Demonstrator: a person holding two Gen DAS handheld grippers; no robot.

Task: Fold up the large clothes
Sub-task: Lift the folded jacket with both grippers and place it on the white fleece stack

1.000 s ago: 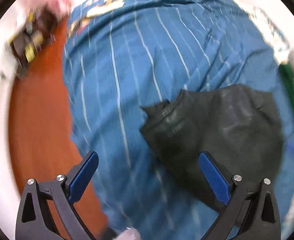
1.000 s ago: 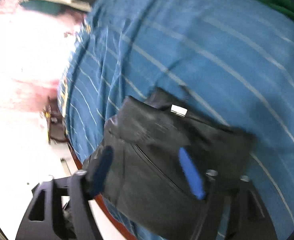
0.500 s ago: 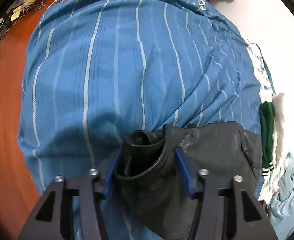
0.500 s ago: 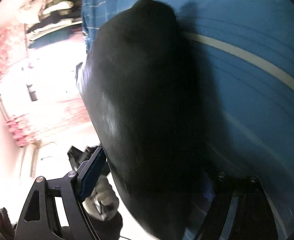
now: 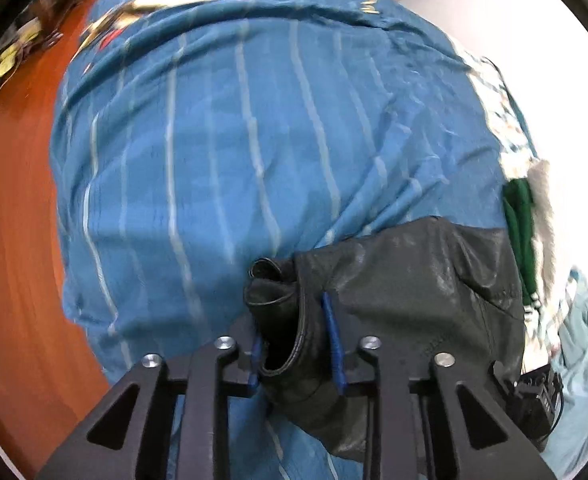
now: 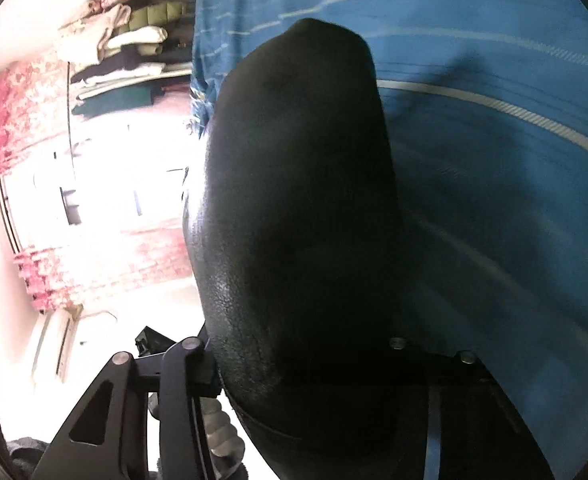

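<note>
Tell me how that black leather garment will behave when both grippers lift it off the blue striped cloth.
The black leather garment probably sags rather than drapes: its rolled edge stands up by itself between the closing left gripper. Its shiny grain may slip on the pads. It bulges thick in the closing right gripper, so likely heavy.

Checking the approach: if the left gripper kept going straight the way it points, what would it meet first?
Likely the black leather garment already between the closing left gripper; beyond lies the blue striped cloth.

A home: clothes shelves (image 6: 134, 52), pink curtains (image 6: 10, 112).
</note>
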